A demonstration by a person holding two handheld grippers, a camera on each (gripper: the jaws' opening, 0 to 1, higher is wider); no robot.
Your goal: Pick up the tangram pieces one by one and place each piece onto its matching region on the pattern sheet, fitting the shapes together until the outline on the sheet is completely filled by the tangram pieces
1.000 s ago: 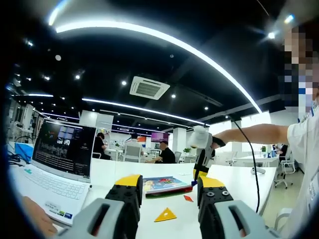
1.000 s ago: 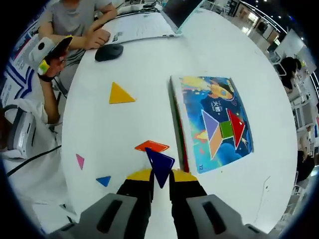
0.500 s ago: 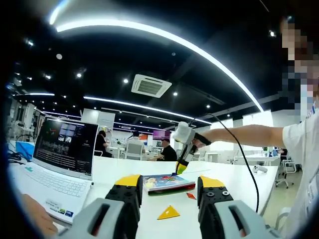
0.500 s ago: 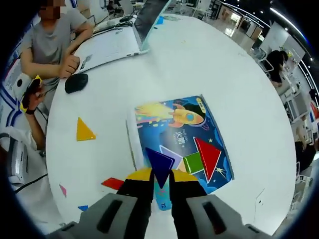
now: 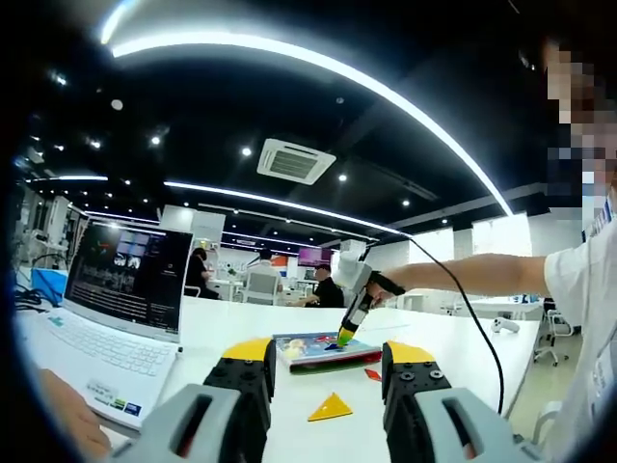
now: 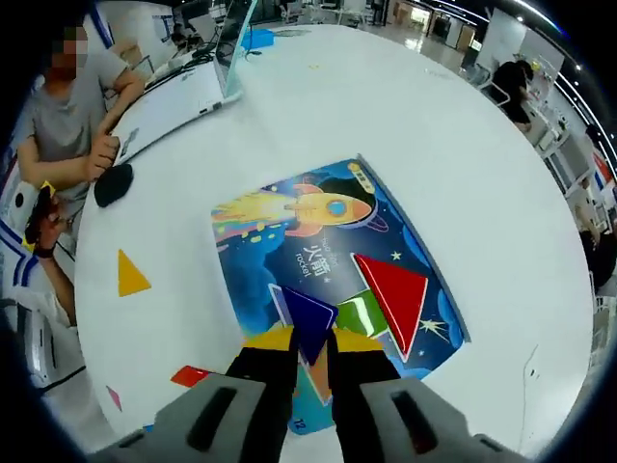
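Pinching the dark blue triangle (image 6: 308, 322) by one corner, the right hand-held gripper (image 6: 310, 344) hangs over the near part of the pattern sheet (image 6: 289, 227), jaws closed tight on the piece. Just beyond sit the green square (image 6: 362, 314) and the red triangle (image 6: 393, 295), already on the rocket outline. Risk one: such a thin corner grip could let the piece swivel as it touches down, landing skewed. Risk two: sliding it in could nudge the green square out of place. Over on the left, the left hand-held gripper (image 5: 326, 378) waits empty, jaws apart, above the table (image 6: 453, 183), a yellow triangle (image 5: 331, 408) lying loose between them. Farther off, the red parallelogram (image 6: 190, 375) awaits its turn.
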